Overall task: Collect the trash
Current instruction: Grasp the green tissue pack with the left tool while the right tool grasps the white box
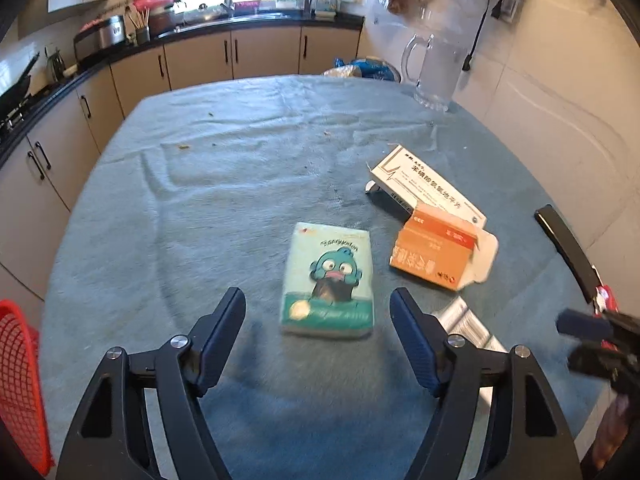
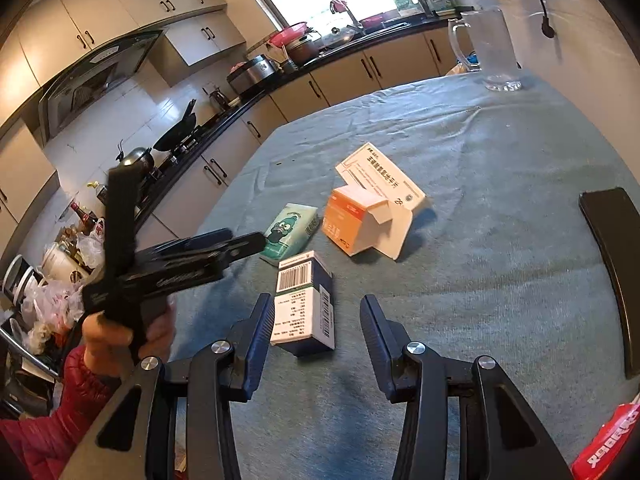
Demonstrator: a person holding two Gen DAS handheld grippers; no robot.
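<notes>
On the blue-green tablecloth (image 1: 240, 184) lie a teal tissue pack with a cartoon fish (image 1: 330, 280) (image 2: 290, 232), an opened orange box (image 1: 440, 254) (image 2: 356, 220), a long white medicine box (image 1: 424, 184) (image 2: 380, 180) and a blue-and-white barcoded box (image 2: 306, 300), partly seen in the left wrist view (image 1: 466, 322). My left gripper (image 1: 318, 312) is open, just short of the tissue pack. My right gripper (image 2: 316, 320) is open, with the barcoded box between its fingertips.
A red mesh basket (image 1: 20, 380) sits at the table's left edge. A clear glass pitcher (image 1: 436, 72) (image 2: 494, 52) stands at the far right. A black chair back (image 2: 616, 272) and a red packet (image 2: 608, 444) are at the right. Kitchen counters lie beyond.
</notes>
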